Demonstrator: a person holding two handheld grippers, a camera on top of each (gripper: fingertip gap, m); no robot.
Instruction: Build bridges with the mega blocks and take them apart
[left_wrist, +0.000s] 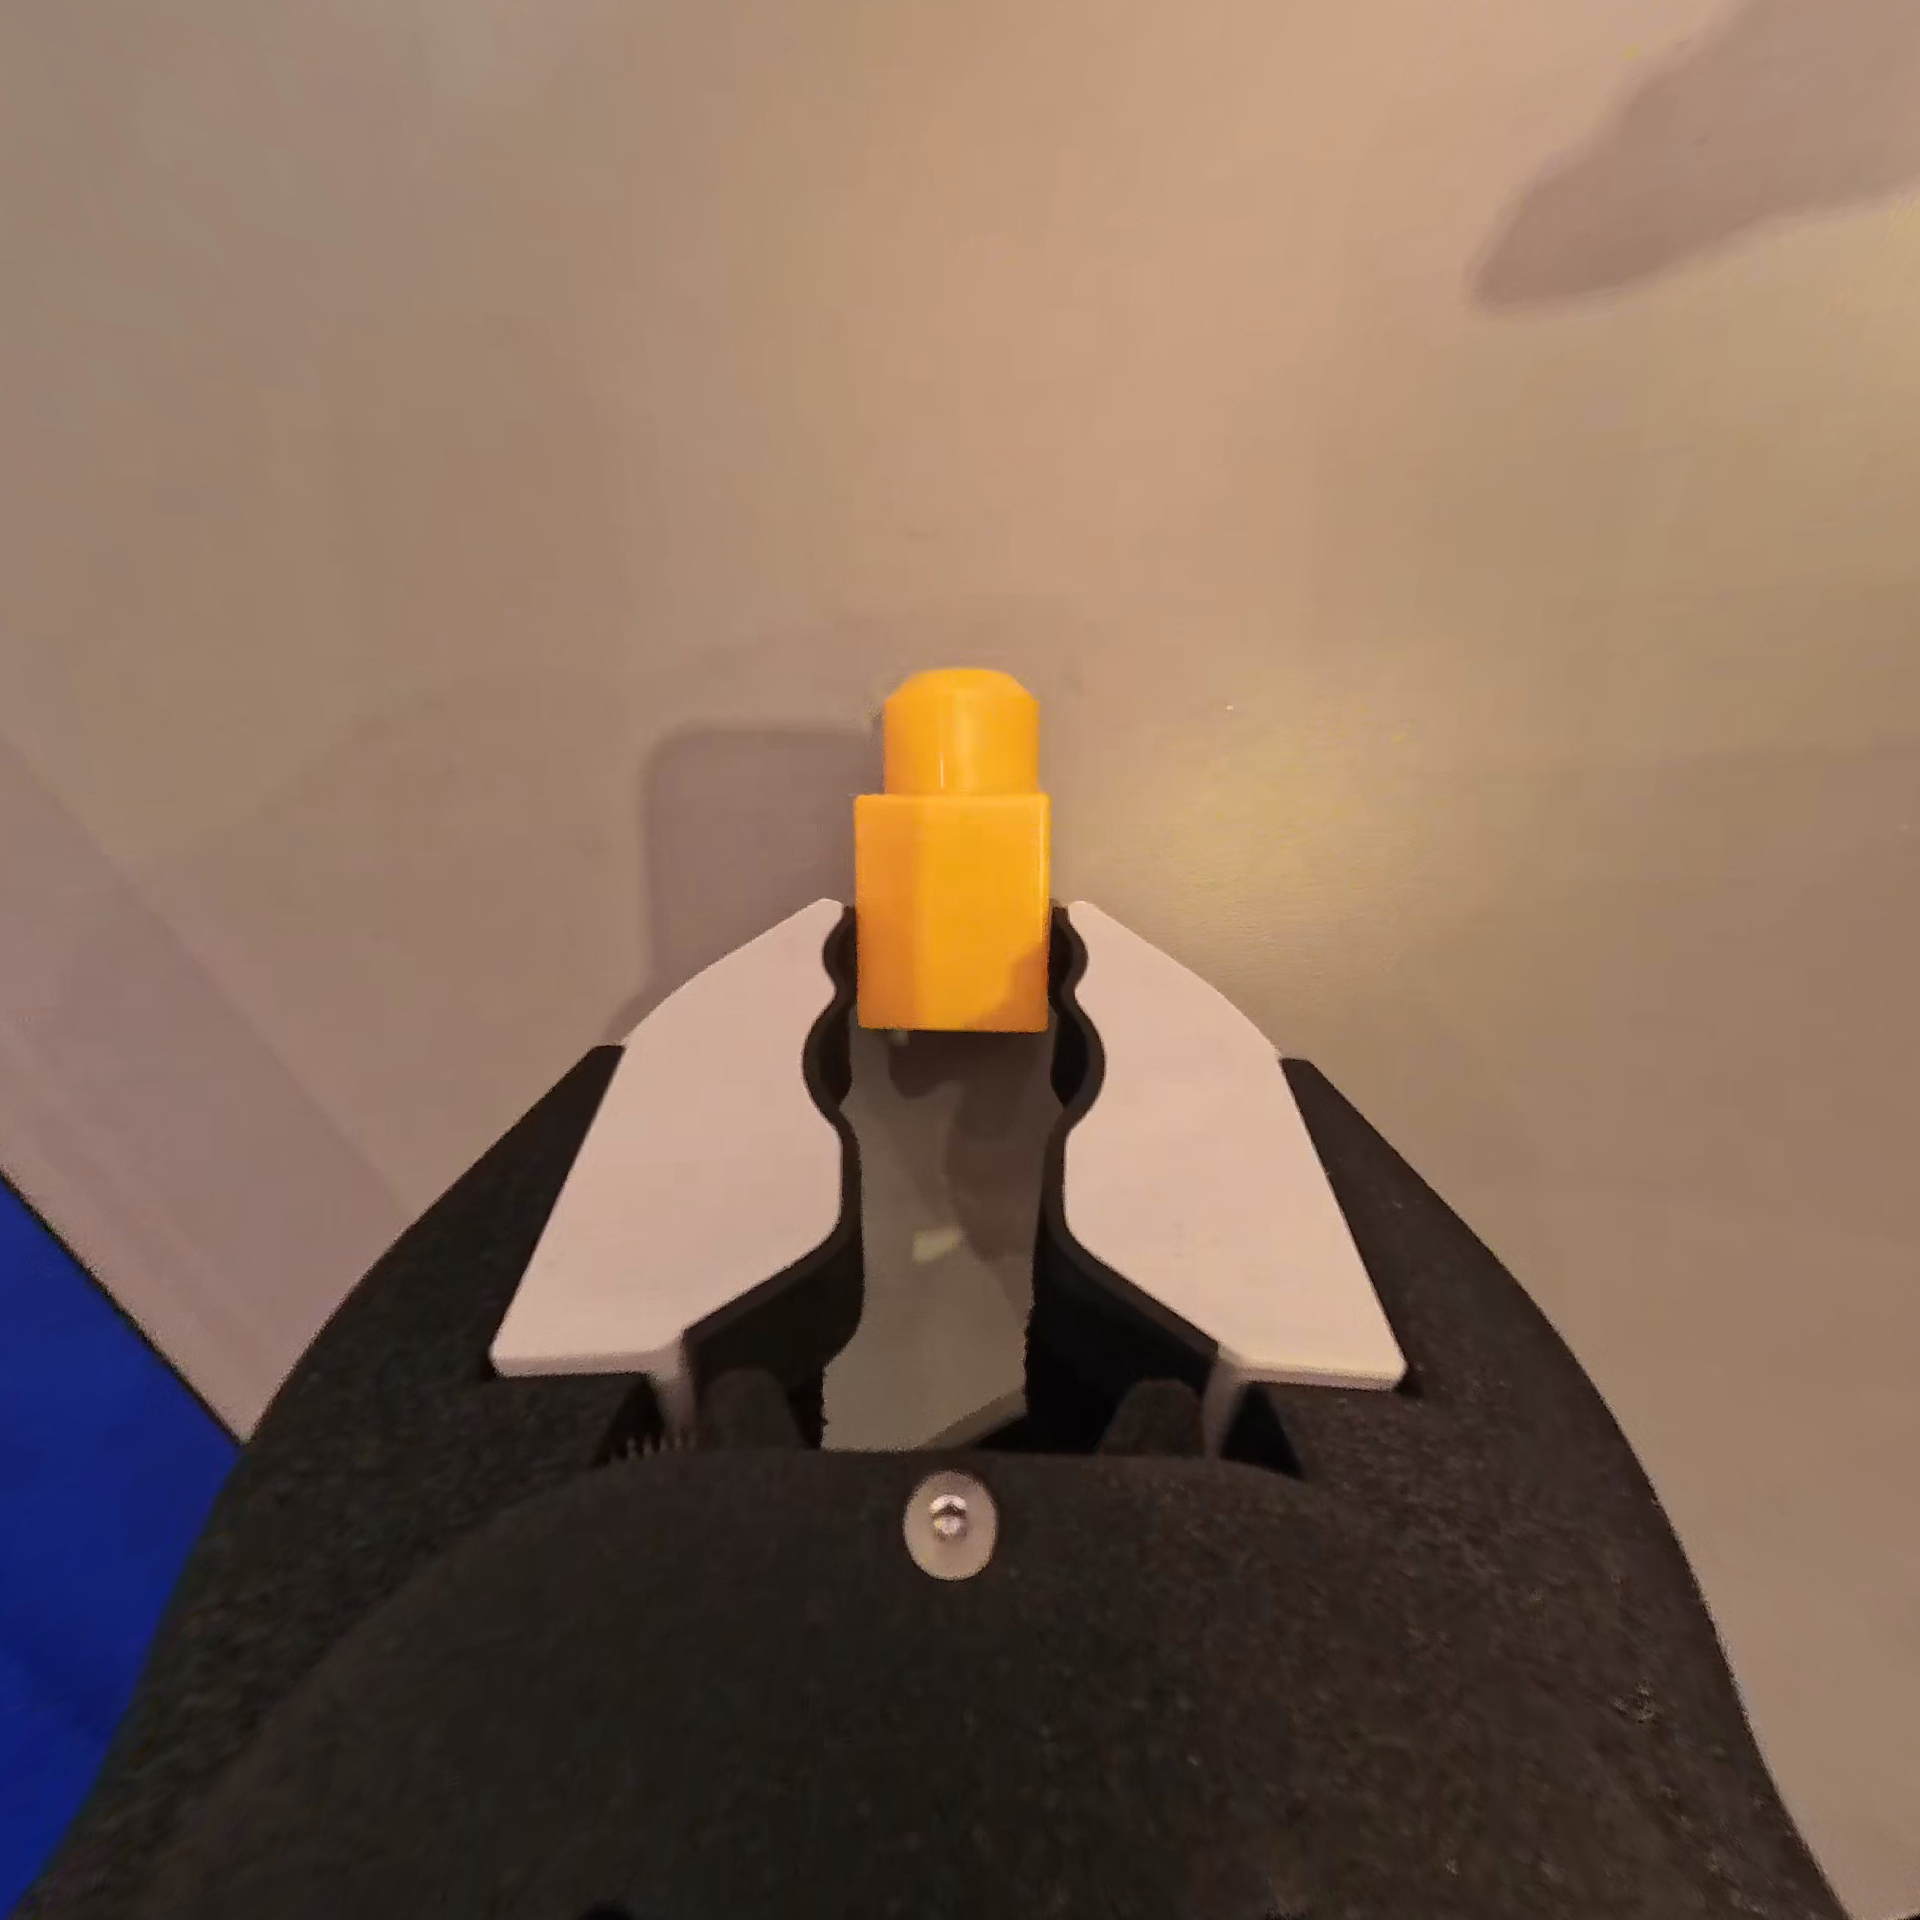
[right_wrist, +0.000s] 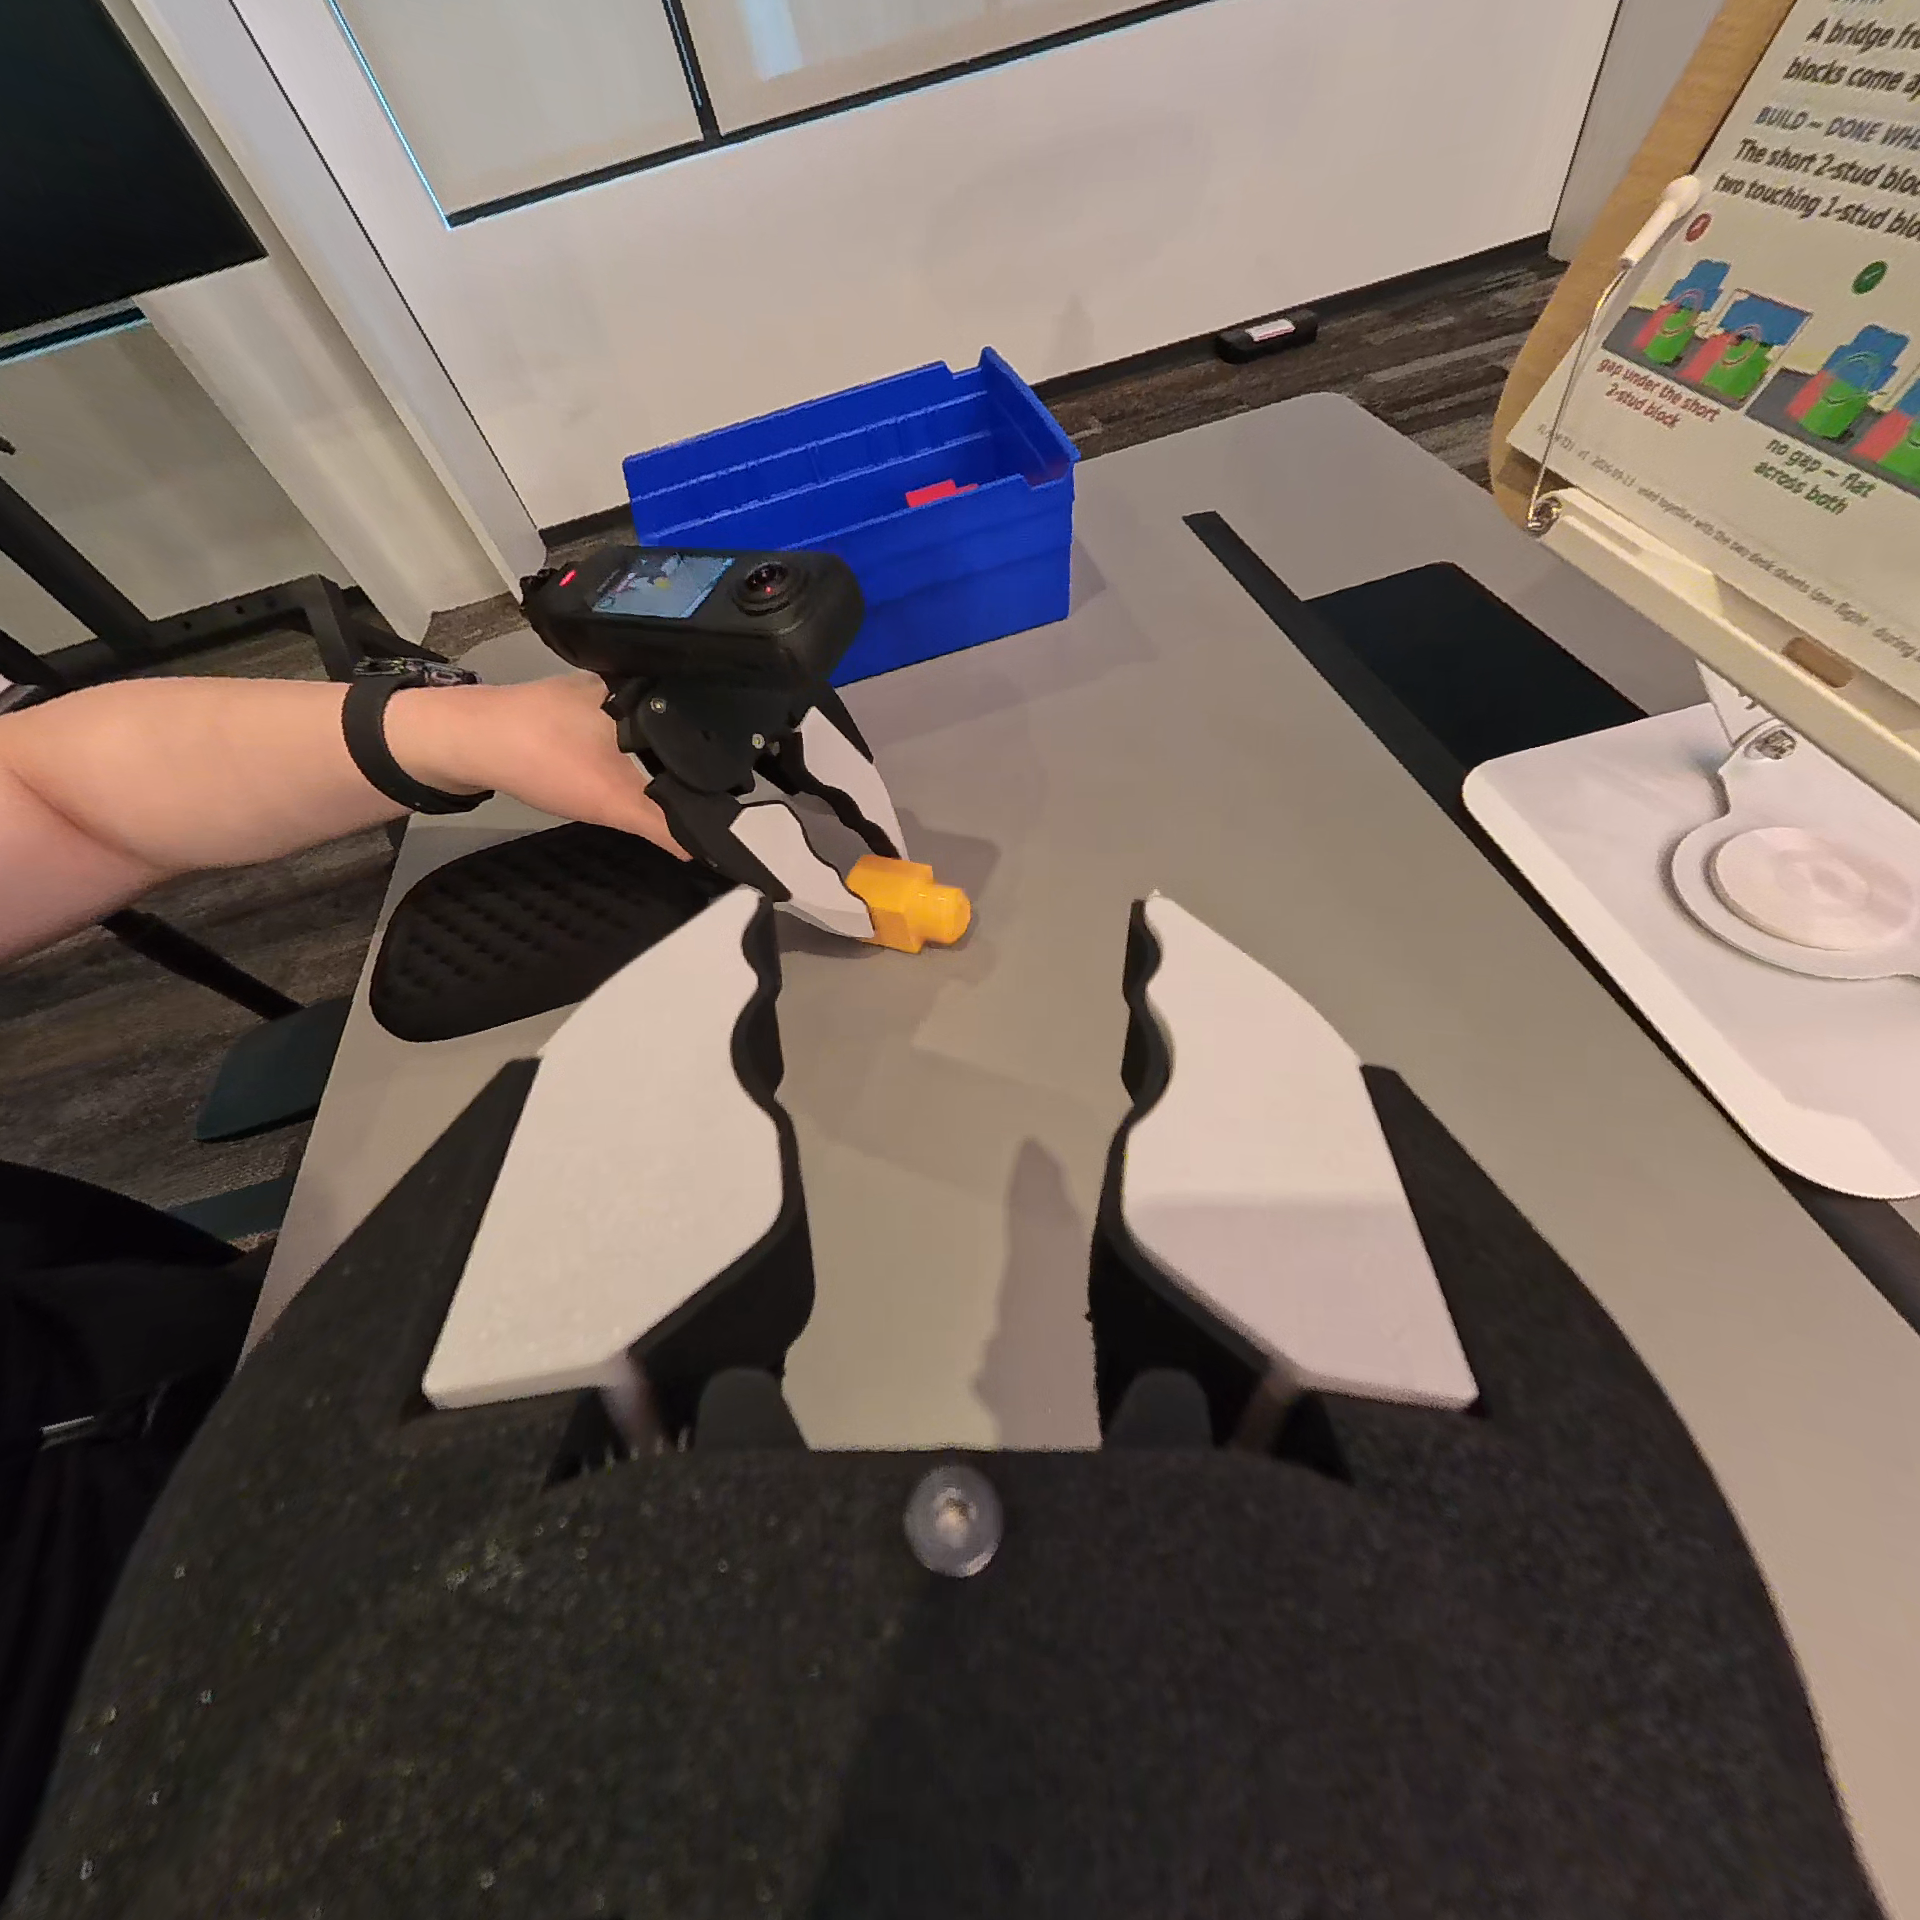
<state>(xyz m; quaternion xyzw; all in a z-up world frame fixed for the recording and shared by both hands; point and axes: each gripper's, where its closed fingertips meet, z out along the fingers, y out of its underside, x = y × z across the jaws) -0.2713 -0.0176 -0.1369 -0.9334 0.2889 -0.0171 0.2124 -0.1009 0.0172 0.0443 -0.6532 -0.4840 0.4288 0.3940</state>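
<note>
While my left gripper (left_wrist: 951, 914) is pinching the single orange block (left_wrist: 951, 894) between its tips, its own camera is showing me little else: only grey table (left_wrist: 1351, 520) filling the frame and a blue sliver (left_wrist: 94, 1507) cut off at the lower left edge. I am seeing the block with its one stud pointing away from the gripper, and from the right wrist view the block (right_wrist: 914, 909) is lying sideways at the table surface, though I cannot tell whether it is touching it or held just above. My right gripper (right_wrist: 951, 914) is hanging wide apart with nothing between its fingers, well back from the block. I am counting one blue bin (right_wrist: 862, 520) at the far edge of the table (right_wrist: 1039, 1039), with one red piece (right_wrist: 940, 491) inside it, mostly hidden by the bin wall, so its shape is hard to make out. One instruction sheet (right_wrist: 1766, 312) is standing on a white stand (right_wrist: 1662, 883) at the right, both cut off by the frame. One black pad (right_wrist: 520, 935) is lying at the left, partly covered by the hand (right_wrist: 540, 758) holding my left gripper.
</note>
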